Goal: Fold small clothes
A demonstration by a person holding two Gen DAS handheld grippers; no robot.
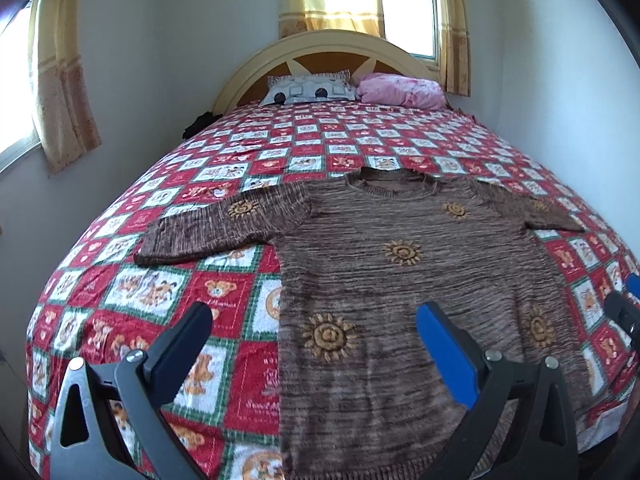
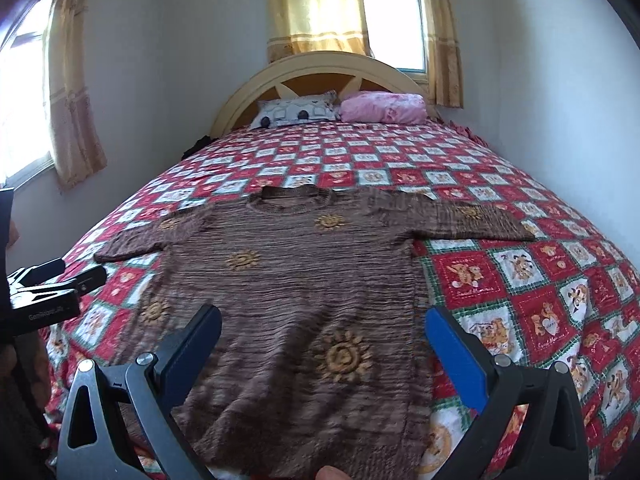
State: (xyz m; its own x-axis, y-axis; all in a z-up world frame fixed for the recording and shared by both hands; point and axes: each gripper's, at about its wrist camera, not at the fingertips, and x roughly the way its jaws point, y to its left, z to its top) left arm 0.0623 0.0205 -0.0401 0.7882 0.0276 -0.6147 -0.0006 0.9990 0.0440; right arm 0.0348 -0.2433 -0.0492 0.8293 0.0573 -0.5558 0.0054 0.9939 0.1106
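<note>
A brown knitted short-sleeved sweater (image 1: 400, 280) with orange sun motifs lies flat on the bed, front up, neck toward the headboard, both sleeves spread out. My left gripper (image 1: 316, 316) hovers open above its lower left edge, holding nothing. My right gripper (image 2: 324, 320) is open too, over the sweater (image 2: 288, 280) near its lower right side, empty. The left gripper (image 2: 60, 276) also shows at the left edge of the right wrist view, and the right gripper's fingers (image 1: 624, 312) peek in at the right edge of the left wrist view.
The bed carries a red, white and green teddy-bear quilt (image 1: 168, 288). At the head lie a patterned pillow (image 1: 308, 90) and a pink pillow (image 1: 400, 90) against a curved headboard (image 1: 320, 44). Walls close in on both sides; curtained windows (image 1: 408, 4) stand behind.
</note>
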